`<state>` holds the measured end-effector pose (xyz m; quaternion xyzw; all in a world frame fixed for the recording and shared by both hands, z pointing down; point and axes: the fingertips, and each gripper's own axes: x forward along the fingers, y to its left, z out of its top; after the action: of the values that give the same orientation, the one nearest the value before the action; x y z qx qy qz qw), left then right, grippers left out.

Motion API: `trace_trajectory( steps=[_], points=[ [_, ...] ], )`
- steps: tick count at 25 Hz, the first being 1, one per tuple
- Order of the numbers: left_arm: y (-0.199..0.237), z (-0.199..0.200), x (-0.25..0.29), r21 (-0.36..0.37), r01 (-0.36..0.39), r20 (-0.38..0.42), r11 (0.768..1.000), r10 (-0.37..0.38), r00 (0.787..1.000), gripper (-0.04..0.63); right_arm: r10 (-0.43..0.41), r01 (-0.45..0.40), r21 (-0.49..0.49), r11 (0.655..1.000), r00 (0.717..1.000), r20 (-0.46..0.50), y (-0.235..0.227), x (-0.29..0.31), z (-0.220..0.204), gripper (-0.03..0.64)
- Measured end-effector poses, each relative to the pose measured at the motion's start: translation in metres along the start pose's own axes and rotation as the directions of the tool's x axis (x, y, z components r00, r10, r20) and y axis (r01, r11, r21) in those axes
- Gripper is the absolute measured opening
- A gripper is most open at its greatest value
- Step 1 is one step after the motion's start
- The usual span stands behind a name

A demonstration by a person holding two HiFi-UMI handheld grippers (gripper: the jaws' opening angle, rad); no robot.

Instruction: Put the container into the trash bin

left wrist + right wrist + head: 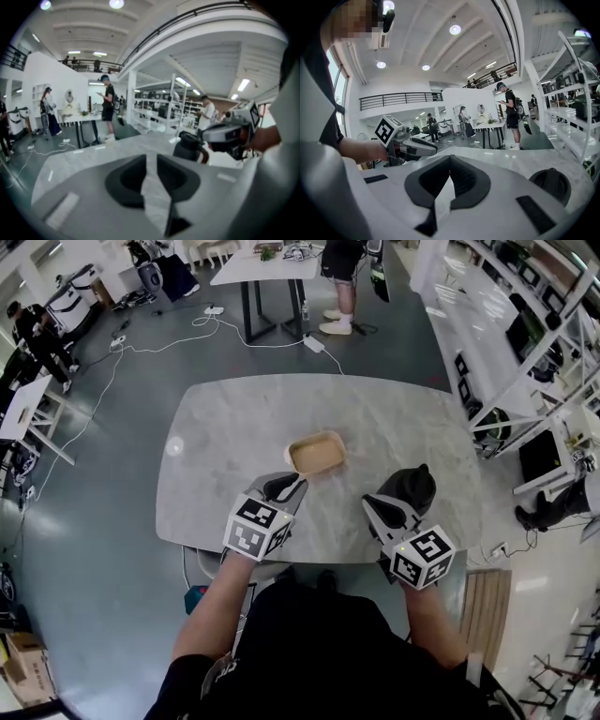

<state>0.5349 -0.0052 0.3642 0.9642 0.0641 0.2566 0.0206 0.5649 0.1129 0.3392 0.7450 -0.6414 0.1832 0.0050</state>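
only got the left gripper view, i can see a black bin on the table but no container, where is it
Observer: In the head view the tan container lies on the marble table, just beyond the tips of the left claw.
Operator: how does it sit relative to the bin
Observer: From above, it lies to the left of the black bin, with bare table between them.
Operator: is the right claw carrying anything
Observer: No. The right gripper view shows the right claw shut with nothing in it.
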Motion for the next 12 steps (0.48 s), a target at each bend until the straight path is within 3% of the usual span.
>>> trace_trajectory(
  steps=[8, 12],
  points=[
    [0.021, -0.032, 0.062, 0.037, 0.06, -0.118, 0.997, -0.056, 0.991, 0.101, -0.005, 0.009, 0.054, 0.998, 0.996, -0.088, -0.012, 0.028, -0.027, -0.005],
    [0.027, -0.063, 0.094, 0.046, 0.098, -0.199, 0.994, -0.087, 0.976, 0.135, -0.031, 0.039, 0.065, 0.997, 0.992, -0.119, -0.023, 0.03, -0.039, -0.005]
  ],
)
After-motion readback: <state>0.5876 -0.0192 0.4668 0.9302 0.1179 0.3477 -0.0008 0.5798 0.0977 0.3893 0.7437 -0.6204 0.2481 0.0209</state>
